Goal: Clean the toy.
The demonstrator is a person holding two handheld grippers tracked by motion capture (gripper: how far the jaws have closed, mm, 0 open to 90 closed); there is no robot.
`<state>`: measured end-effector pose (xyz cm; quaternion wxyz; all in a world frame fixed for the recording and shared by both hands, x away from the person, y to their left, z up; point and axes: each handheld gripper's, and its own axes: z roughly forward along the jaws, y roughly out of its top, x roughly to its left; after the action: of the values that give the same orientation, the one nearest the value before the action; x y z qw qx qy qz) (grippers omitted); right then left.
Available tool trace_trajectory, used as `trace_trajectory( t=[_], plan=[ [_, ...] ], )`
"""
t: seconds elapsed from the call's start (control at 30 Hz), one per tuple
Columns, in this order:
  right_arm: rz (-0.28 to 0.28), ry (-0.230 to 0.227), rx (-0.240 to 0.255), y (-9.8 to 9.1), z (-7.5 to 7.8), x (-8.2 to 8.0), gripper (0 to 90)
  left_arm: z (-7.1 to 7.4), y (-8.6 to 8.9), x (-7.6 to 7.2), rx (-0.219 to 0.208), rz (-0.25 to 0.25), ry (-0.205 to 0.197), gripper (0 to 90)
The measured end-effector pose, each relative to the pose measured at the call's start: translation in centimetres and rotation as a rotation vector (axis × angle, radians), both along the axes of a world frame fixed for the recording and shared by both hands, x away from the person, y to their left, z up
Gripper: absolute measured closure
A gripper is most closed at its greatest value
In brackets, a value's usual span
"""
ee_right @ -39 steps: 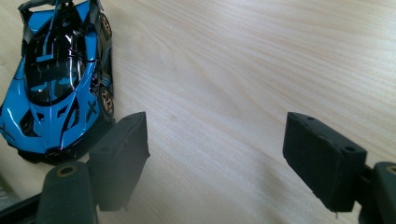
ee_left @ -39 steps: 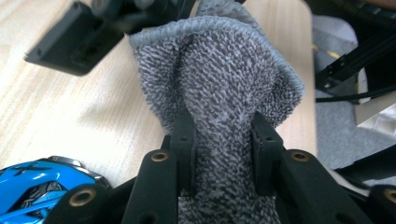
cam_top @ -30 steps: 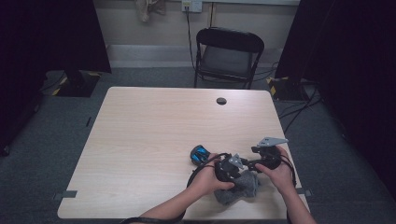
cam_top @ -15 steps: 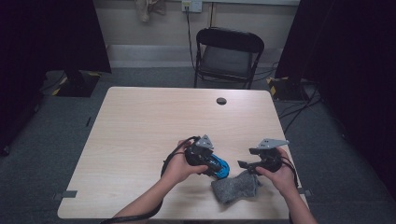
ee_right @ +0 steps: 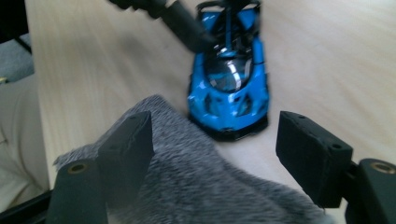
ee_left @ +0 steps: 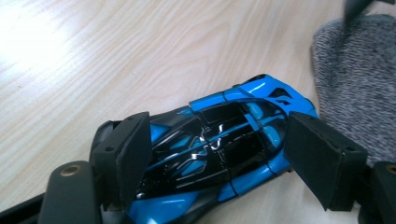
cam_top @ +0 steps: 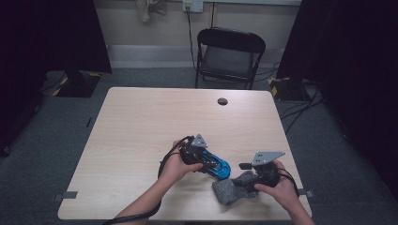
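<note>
i see a glossy blue-and-black plastic toy car (ee_left: 224, 140) catching glints on its smooth shell. beside it, a fuzzy grey knitted cloth (ee_right: 196, 177) looks rough and matt. the pale wood-grain table top (cam_top: 141, 126) is smooth with a soft sheen. my grippers' black pads (ee_left: 133, 149) look matt.

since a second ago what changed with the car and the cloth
The left gripper drew the blue toy car left off the grey cloth onto bare table; its jaws have just been opening and now straddle the car. The right gripper, jaws just closing, hangs over the cloth. The cloth stayed put.
</note>
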<state>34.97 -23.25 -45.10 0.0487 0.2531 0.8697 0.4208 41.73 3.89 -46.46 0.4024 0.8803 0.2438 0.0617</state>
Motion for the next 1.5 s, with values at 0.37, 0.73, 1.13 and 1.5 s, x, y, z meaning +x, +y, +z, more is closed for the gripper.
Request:
trace_trajectory(
  t=[0.37,0.73,1.13,1.5],
  plan=[
    [0.052,0.077,-0.032,0.7,-3.2,-0.1,42.3,-0.6,0.1,0.2,0.013,0.016,-0.007,22.9],
    [0.016,0.136,-0.021,0.8,-3.8,-0.3,73.9,-0.8,0.1,0.1,0.021,0.02,-0.018,19.5],
    [-0.065,0.079,-0.064,1.5,-3.1,0.5,76.4,-1.1,0.1,-0.3,0.069,0.002,-0.086,15.6],
    [-0.169,0.077,-0.049,-0.8,-2.9,1.9,76.9,-1.1,0.0,-0.4,0.069,0.01,-0.087,16.4]
  ],
)
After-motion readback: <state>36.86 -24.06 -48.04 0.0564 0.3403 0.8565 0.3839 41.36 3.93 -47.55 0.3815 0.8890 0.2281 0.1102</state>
